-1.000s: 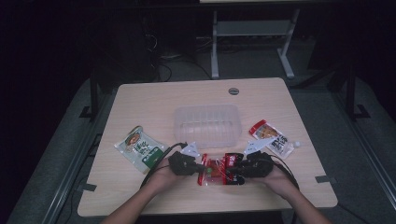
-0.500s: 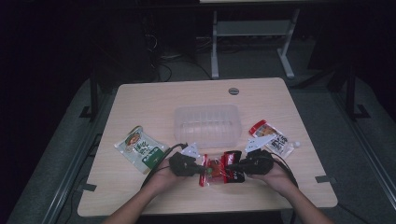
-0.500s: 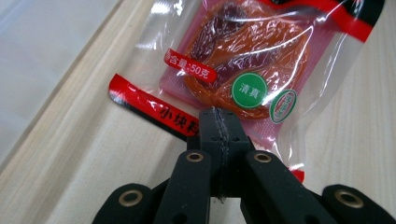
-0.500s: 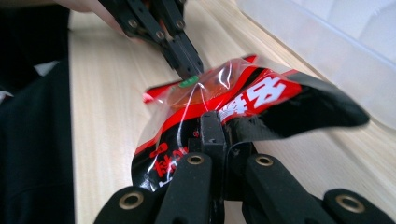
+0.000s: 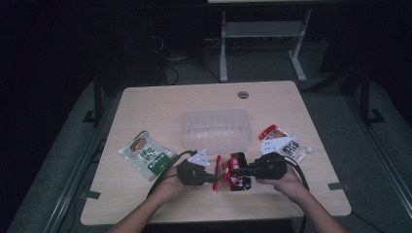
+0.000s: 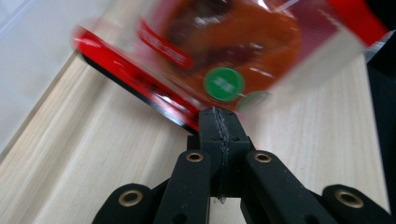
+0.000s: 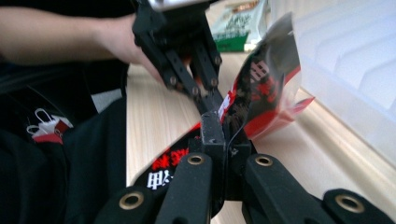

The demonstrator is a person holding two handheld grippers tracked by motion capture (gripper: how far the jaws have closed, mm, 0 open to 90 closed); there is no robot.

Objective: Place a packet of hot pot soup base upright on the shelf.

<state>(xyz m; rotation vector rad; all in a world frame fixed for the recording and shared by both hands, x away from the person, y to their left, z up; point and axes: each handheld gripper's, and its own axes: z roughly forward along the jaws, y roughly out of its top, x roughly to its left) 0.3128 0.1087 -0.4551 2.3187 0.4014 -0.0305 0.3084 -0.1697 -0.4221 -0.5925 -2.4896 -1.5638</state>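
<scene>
We have both grippers clamped on one red and black plastic snack packet (image 5: 233,177): the left gripper (image 5: 214,178) pinches its left edge with jaws fully closed, the right gripper (image 5: 237,171), whose jaws have just closed, nips its right side. The packet hangs between them above the pale wooden table (image 5: 160,104), just in front of the clear plastic tub (image 5: 215,130).
</scene>
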